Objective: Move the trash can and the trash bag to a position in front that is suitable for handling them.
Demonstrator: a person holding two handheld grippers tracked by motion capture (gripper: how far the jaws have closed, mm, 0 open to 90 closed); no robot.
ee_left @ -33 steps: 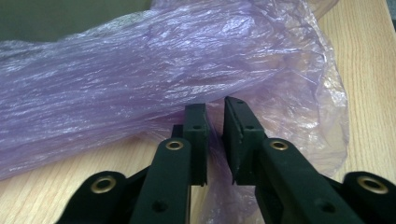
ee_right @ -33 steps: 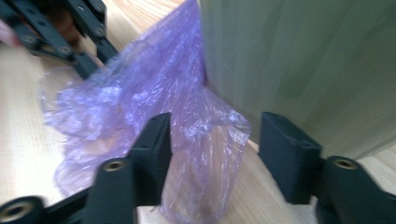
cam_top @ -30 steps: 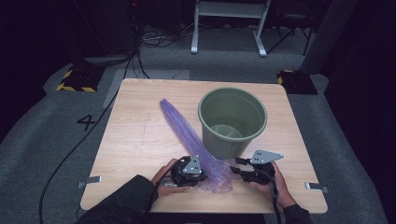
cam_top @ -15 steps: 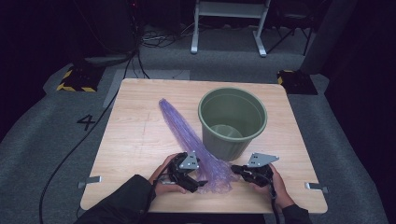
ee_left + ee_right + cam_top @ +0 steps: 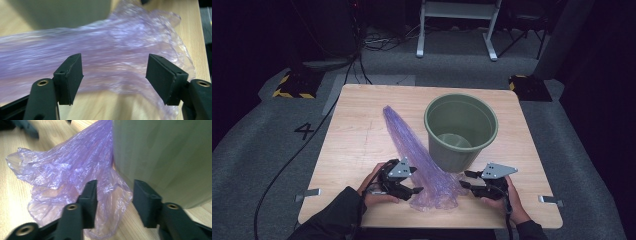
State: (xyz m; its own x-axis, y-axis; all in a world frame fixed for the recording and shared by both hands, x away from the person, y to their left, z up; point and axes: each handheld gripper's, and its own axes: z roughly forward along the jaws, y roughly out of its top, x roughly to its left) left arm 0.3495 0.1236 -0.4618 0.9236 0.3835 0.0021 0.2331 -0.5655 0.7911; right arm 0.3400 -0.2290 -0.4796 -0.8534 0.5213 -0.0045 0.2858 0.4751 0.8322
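Note:
A long, crumpled purple plastic bag [image 5: 412, 145] lies on the wooden table [image 5: 357, 115], its wide near end spread between my two grippers. A green bucket [image 5: 462, 157] stands upright just right of the bag and touches it. My left gripper [image 5: 416, 181] points right at the bag's near end. Its jaws have just been closing a little but stand wide, and the film [image 5: 112, 45] lies between them unpinched. My right gripper [image 5: 463, 180] points left. Its jaws [image 5: 115, 185] have just been opening, with the bag's edge [image 5: 70, 165] loose between them beside the bucket wall [image 5: 162, 157].
The bucket holds nothing I can see. The table's front edge runs close under both hands. Grey floor surrounds the table, with a cable at the left and a white stand's legs [image 5: 457, 30] beyond the far edge.
My left gripper has drawn back a little to the left, and its jaws now stand apart off the bag. The right hand has hardly moved. The bag's near end lies a bit more spread.

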